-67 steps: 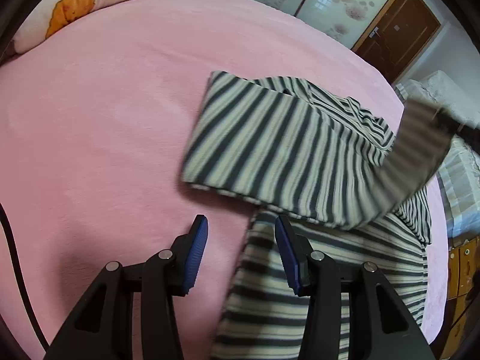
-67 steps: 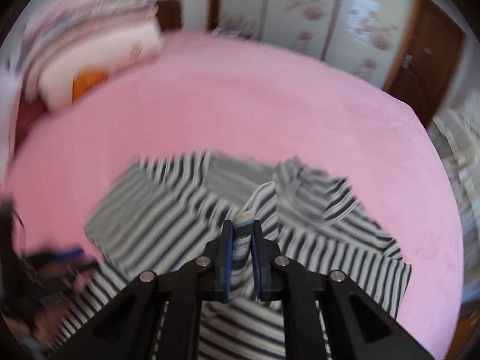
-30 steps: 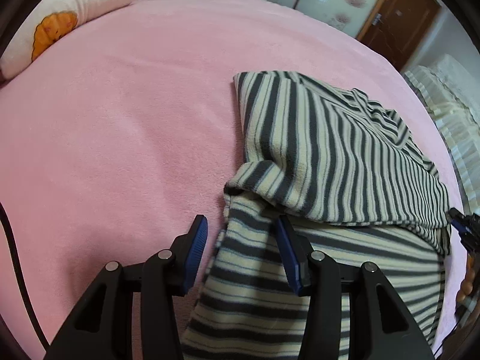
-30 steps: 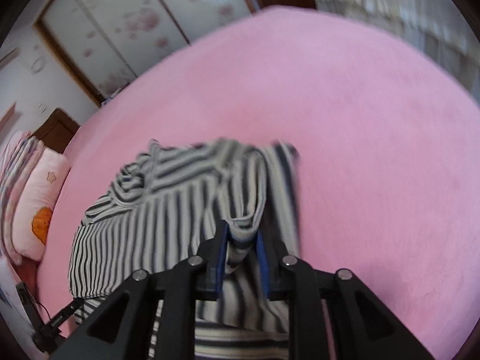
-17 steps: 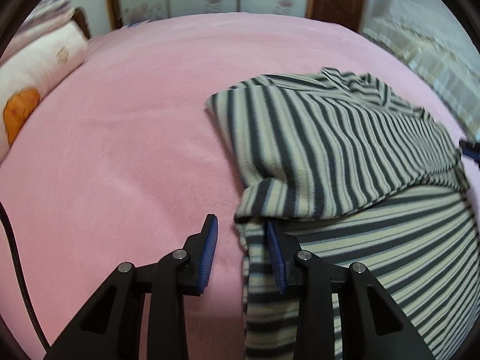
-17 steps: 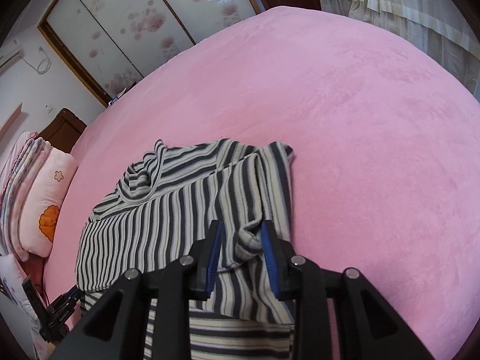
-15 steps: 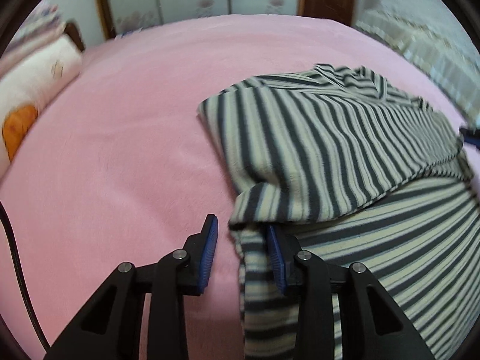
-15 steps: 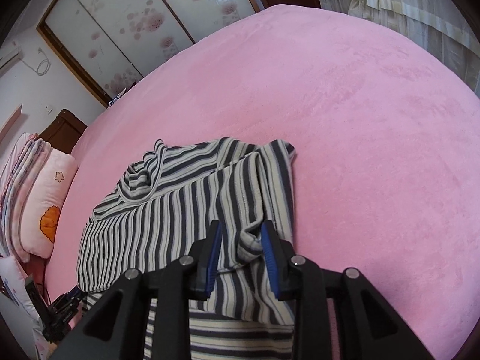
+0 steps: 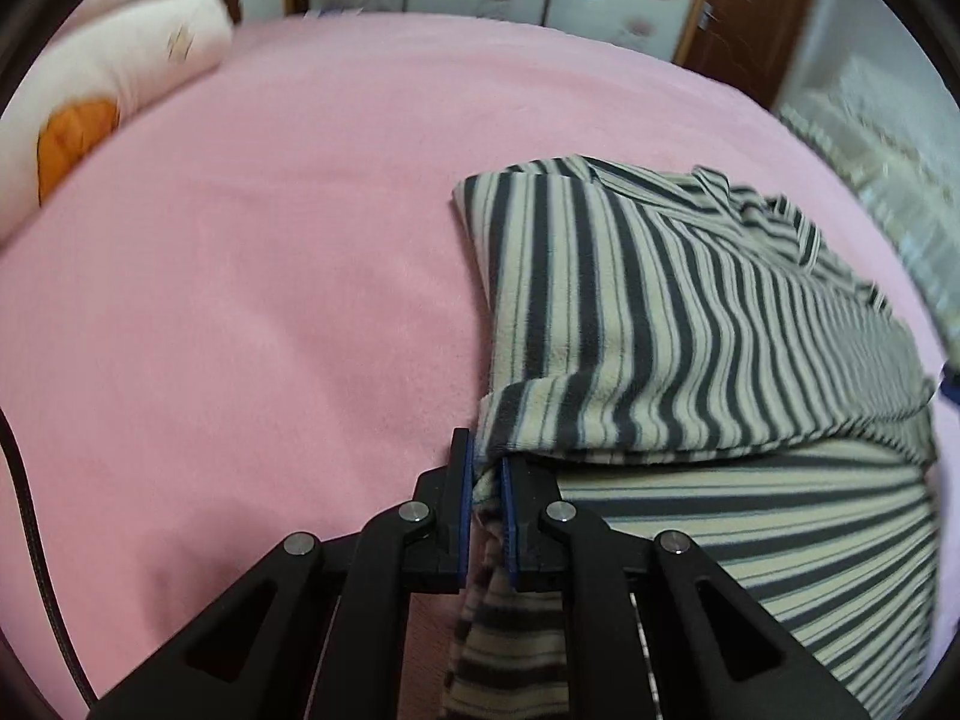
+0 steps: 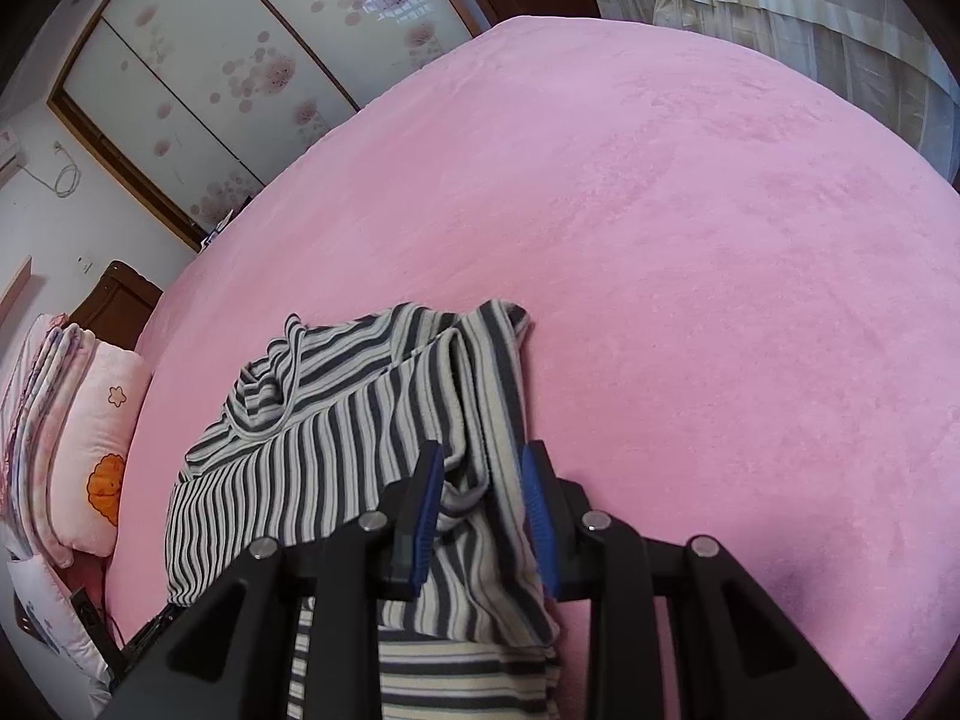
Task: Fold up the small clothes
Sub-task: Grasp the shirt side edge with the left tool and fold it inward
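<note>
From my left camera I see the left claw (image 9: 486, 480) pinched together on the near left edge of the striped top (image 9: 690, 324), its blue pads (image 9: 461, 510) squeezing a bit of the cream-and-grey fabric right under the folded-over sleeve cuff. The top lies on the pink bed (image 9: 270, 240), to the right of my claw, with a striped panel folded across its upper part and the lower body spreading toward the near right corner. A white pillow (image 9: 120, 84) with an orange print sits at the far left, and a dark cable (image 9: 36, 540) runs down the left edge of the view.

Through my right camera the right claw (image 10: 483, 504) stands apart, its two blue pads (image 10: 427, 510) straddling a bunched ridge of the same striped top (image 10: 336, 438) without clamping it (the cloth sits loose in the gap). Here the garment stretches from near centre toward the left, collar end farther away, all of it resting on the pink bed (image 10: 690, 252). A pink pillow (image 10: 96, 450) with a flower and an orange print lies at the left, and sliding wardrobe doors (image 10: 240, 72) with floral patterns stand beyond the far edge of the bed.
</note>
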Action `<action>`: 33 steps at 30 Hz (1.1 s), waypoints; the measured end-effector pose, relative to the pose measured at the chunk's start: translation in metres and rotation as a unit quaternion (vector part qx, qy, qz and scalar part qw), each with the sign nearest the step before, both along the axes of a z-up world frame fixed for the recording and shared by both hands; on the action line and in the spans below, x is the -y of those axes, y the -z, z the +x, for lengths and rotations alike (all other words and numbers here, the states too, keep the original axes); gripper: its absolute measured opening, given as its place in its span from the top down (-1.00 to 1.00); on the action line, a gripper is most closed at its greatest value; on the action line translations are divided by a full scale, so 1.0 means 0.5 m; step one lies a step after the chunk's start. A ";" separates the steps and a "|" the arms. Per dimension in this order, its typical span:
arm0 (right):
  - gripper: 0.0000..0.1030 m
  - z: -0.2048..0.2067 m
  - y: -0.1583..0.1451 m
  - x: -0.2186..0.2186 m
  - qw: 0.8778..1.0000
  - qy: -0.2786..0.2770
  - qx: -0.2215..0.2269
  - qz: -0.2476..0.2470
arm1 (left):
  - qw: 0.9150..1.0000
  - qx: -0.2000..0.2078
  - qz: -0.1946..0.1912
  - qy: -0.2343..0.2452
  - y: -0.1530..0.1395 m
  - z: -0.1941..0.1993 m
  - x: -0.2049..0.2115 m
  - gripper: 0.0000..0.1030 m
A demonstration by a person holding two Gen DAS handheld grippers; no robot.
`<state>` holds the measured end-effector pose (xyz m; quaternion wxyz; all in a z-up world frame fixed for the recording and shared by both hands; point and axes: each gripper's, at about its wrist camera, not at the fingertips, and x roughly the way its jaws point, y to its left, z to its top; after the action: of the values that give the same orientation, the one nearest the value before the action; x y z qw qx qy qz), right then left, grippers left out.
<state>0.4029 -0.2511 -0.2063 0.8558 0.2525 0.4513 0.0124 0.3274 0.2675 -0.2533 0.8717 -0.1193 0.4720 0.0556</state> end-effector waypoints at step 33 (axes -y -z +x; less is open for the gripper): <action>0.78 0.158 0.072 -0.376 0.971 -0.188 0.001 -0.148 | 0.998 -0.015 0.029 0.053 -0.003 0.275 0.126 0.63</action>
<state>0.4821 -0.0630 -0.2422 0.8662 0.0332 0.4870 0.1066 0.4649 0.2043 -0.2517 0.8692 -0.0679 0.4891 0.0250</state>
